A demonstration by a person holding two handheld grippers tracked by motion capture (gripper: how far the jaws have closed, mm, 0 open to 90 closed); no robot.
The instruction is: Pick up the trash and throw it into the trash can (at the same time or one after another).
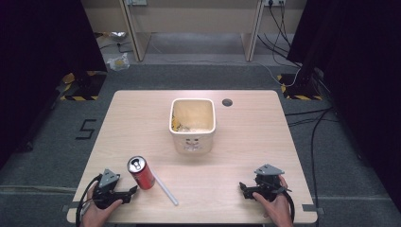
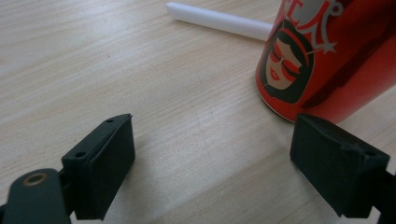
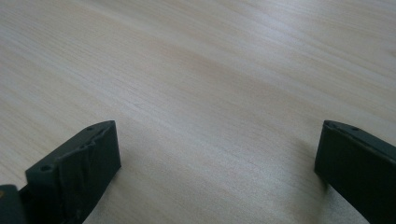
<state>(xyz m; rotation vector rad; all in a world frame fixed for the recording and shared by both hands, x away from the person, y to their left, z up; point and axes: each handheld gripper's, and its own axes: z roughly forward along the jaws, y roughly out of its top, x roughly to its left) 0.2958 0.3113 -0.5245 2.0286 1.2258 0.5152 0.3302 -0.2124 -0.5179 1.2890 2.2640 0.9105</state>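
Now on the desk (image 1: 142, 123): left tool (image 2: 212, 154) spread wide beside upright red can (image 2: 327, 56); right tool (image 3: 217, 158) equally wide over bare wood; white straw (image 2: 219, 21) behind can.

I see the red can (image 1: 141, 172) standing upright near the table's front left, its silver top with the pull tab facing up. In the left gripper view a cartoon face with a crown is printed on its side (image 2: 327, 60). A white straw (image 1: 165, 190) lies flat just beside it, angled toward the front edge.
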